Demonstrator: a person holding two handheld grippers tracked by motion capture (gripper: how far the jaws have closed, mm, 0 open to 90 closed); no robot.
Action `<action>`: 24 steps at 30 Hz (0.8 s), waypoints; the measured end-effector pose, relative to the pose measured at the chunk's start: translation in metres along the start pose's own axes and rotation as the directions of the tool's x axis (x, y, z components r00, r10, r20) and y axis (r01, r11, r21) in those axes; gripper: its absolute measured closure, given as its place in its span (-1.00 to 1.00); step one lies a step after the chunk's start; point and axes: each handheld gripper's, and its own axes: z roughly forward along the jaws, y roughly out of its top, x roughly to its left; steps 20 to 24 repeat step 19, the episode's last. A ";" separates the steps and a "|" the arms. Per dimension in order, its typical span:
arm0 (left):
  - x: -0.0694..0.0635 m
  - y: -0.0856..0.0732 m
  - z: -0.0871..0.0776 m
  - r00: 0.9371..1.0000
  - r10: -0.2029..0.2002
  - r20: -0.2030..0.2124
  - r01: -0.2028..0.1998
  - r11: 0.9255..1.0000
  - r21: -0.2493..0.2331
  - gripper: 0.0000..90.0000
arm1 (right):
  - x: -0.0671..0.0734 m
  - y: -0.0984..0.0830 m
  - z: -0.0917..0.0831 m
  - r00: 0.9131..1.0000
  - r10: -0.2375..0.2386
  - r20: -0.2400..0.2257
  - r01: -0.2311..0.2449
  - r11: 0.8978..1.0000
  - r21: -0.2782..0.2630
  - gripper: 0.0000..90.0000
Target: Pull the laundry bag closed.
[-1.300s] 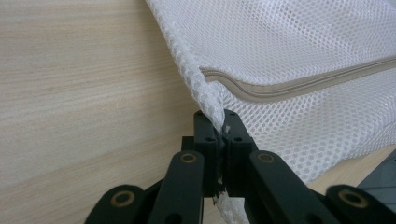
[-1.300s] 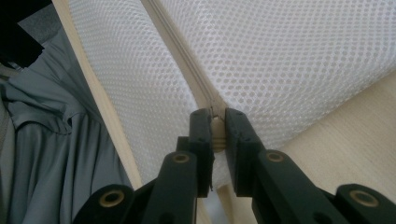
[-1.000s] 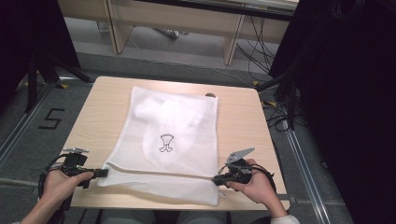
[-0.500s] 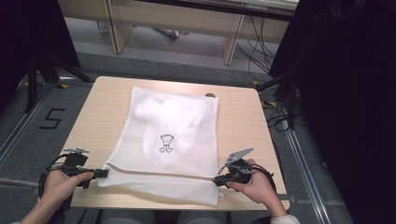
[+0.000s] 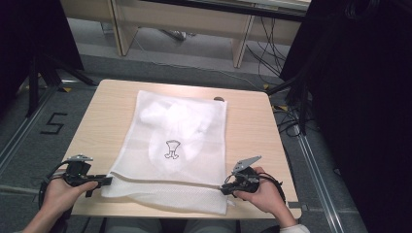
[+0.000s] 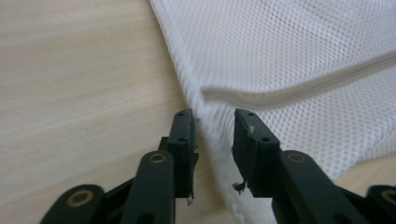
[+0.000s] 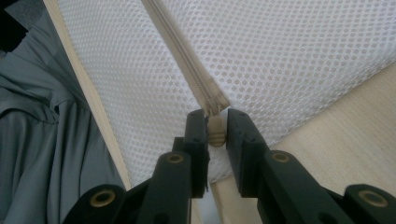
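With the left gripper (image 6: 212,128) just opened off the white mesh zip bag (image 5: 175,145), the right gripper's (image 7: 216,126) pinched cream zipper pull (image 7: 215,133) might drag everything.

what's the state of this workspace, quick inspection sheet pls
surface: wooden table, bare around the bag
job's things: white mesh bag lying flat, pale garment inside; zip pull at the bag's near right corner
clutter: small dark spot at the bag's far edge, too small to tell
grippers: left tool open, jaws just opened, bag edge between them; right tool jaws just opened a little, zip pull between them, pressing unclear
cables: black cable loops by the left hand; floor cables right of the table
surroundings: floor mark 5, wooden furniture behind
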 end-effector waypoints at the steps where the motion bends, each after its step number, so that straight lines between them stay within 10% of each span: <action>1: 0.001 0.000 -0.002 1.000 -0.002 -0.001 0.002 1.000 -0.018 0.37 | 0.001 -0.002 -0.002 0.999 0.035 -0.014 -0.035 0.999 -0.027 0.65; 5: 0.000 0.003 -0.005 1.000 0.000 -0.025 -0.003 0.994 -0.106 0.23 | -0.004 -0.003 -0.007 0.998 0.051 0.032 -0.047 0.994 -0.099 0.52; 8: 0.000 0.004 -0.003 1.000 0.005 -0.020 -0.008 0.990 -0.139 0.04 | -0.010 -0.003 -0.010 0.987 0.123 0.108 -0.099 0.973 -0.207 0.39; 15: -0.003 0.005 0.001 1.000 -0.019 -0.013 0.016 0.979 -0.203 -0.14 | -0.018 -0.006 -0.011 0.953 0.261 0.152 -0.216 0.942 -0.257 0.35; 24: -0.002 0.006 -0.001 1.000 -0.012 -0.018 0.008 0.981 -0.196 -0.20 | -0.023 -0.007 -0.015 0.953 0.271 0.137 -0.235 0.943 -0.234 0.33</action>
